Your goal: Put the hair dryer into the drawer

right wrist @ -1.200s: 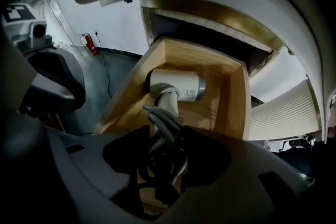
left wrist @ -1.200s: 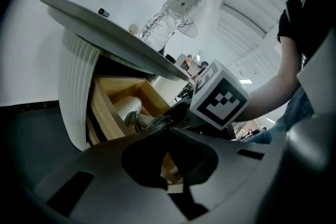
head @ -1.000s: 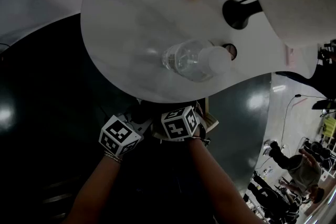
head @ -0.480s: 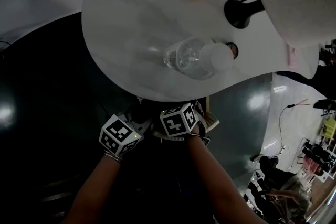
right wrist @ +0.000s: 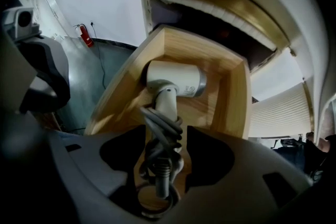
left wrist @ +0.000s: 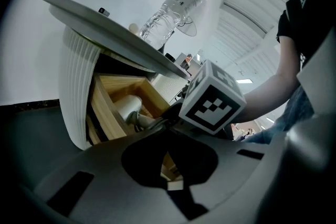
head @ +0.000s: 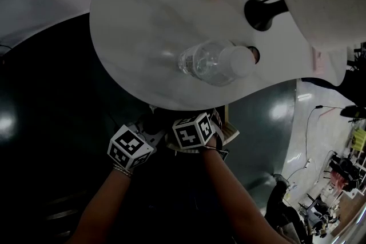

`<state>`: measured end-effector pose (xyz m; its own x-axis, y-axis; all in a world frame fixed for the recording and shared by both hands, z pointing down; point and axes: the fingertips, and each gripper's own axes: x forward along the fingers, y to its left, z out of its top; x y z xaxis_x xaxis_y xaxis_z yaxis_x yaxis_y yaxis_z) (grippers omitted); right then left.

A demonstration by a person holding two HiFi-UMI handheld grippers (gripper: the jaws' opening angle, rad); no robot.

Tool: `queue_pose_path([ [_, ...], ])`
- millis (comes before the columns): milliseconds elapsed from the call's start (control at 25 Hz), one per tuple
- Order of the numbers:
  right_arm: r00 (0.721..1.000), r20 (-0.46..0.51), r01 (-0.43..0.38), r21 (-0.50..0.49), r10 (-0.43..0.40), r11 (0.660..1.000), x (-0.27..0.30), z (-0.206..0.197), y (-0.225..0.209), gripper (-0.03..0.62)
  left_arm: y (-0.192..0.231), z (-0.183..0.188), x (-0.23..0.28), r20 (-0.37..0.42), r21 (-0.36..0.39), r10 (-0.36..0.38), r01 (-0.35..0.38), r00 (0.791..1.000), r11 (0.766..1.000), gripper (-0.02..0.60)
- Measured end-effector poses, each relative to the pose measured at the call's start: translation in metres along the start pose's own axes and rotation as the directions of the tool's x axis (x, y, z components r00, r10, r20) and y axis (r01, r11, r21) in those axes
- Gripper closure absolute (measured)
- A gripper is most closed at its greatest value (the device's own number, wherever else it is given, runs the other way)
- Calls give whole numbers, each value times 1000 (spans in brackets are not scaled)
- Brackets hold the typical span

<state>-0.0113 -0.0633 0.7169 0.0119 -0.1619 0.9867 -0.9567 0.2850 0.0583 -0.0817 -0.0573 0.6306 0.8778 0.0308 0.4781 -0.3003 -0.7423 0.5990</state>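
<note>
Right gripper (right wrist: 163, 165) pinches the hair dryer (right wrist: 176, 80) by its cord-wrapped handle, left gripper (left wrist: 170, 165) sits pressed together; best push toward 12 o'clock, deep inside the drawer (right wrist: 236, 97), before letting go.

Head view looks steeply down onto the round white worktop (head: 143, 37); both gripper views closely share the open light-wood drawer (right wrist: 231, 92).
</note>
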Motion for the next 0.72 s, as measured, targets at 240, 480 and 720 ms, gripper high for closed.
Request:
queue_pose_path([
  [240, 999, 35, 12, 41, -13, 999, -10, 1, -4, 332, 2, 0, 0, 4, 6, -1, 1, 1000, 1000, 574],
  [480, 997, 74, 5, 81, -11, 997, -27, -3, -14, 354, -1, 4, 3, 7, 28, -20, 20, 1000, 999, 574],
  [720, 991, 133, -9, 63, 0, 998, -51, -4, -12, 457, -6, 9, 9, -4, 59, -36, 36, 999, 998, 574],
])
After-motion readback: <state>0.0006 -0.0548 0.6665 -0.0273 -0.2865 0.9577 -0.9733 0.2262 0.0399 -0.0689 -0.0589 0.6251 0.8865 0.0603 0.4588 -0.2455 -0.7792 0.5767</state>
